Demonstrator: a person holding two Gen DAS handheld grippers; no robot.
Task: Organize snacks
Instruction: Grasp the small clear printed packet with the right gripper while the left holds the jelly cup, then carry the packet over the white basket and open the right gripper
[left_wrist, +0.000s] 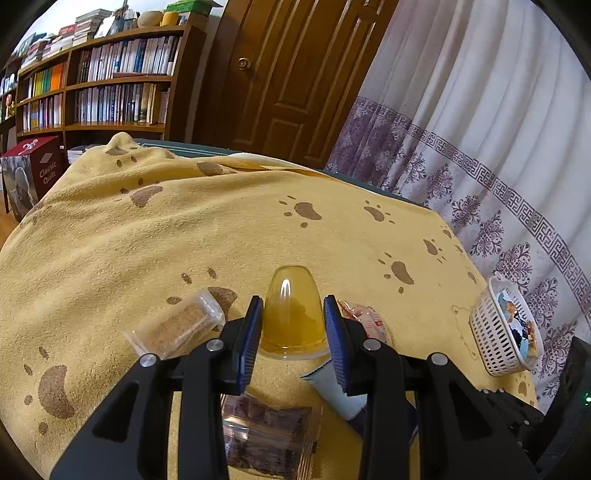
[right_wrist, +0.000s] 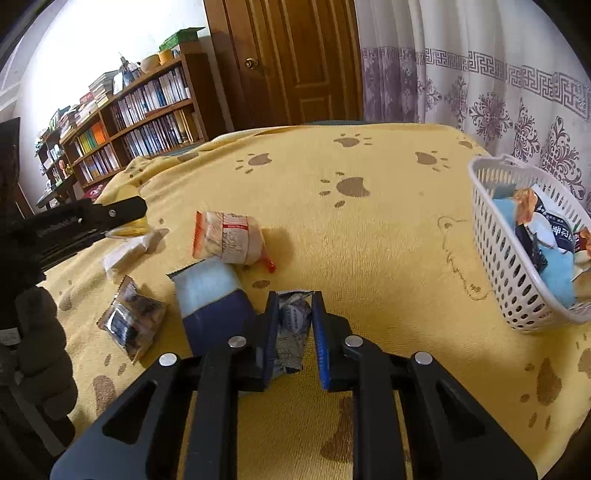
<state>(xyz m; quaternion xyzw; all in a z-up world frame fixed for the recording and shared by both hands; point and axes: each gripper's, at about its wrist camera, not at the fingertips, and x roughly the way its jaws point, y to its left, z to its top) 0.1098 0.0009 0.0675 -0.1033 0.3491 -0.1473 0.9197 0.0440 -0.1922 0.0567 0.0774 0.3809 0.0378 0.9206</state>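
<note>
Two grippers are showing, the left gripper (left_wrist: 293, 325) and the right gripper (right_wrist: 295, 325). One white basket (right_wrist: 495, 258) is sitting on the yellow blanket (right_wrist: 369, 229). Lying loose on the blanket are one yellow jelly cup (left_wrist: 291, 310), one blue-and-white packet (right_wrist: 210, 299), one orange-and-white packet (right_wrist: 229, 236), one silver packet (right_wrist: 293, 325), one clear-wrapped dark snack (right_wrist: 129, 317) and one clear-wrapped pale bar (left_wrist: 177, 326). How many packets are lying in the basket cannot be counted.

two wrist fisheyes, both tilted down, close over the yellow blanket (left_wrist: 229, 236)

left view faces bookshelf (left_wrist: 99, 92) at 11 o'clock, basket (left_wrist: 491, 332) at 3 o'clock. right view, set further right, shows basket (right_wrist: 495, 251) nearer at 2 o'clock. shared: blanket (right_wrist: 369, 229), door (right_wrist: 295, 62), curtain (right_wrist: 498, 74), bookshelf (right_wrist: 147, 118).
</note>
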